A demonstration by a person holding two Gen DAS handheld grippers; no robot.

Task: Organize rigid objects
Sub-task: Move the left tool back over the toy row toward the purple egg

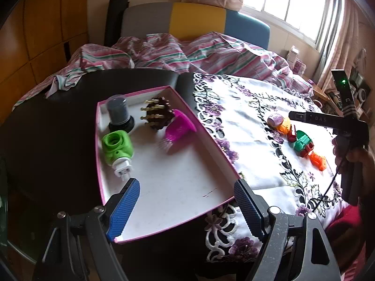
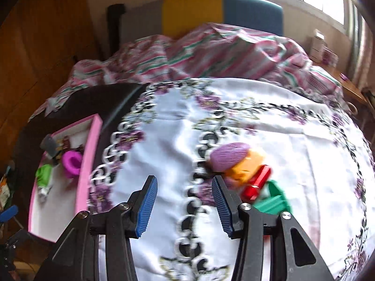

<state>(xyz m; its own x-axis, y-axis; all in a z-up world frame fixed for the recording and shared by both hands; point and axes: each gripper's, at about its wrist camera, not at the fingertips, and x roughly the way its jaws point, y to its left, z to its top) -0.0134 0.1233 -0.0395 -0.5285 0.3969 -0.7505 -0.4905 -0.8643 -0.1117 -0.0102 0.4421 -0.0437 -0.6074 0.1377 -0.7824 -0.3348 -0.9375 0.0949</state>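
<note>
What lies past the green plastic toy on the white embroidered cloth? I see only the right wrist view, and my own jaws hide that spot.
Observer: A small orange plastic toy lies beside the green plastic toy, at the near end of the row.
Operator: And what is happening on the other side?
Observer: The left gripper hangs over the near end of the pink-rimmed white box. Its jaws are wide open, with nothing between them.

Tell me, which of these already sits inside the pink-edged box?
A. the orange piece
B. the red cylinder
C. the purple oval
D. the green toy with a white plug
D: the green toy lies in the box; the others lie out on the floral cloth.
</note>
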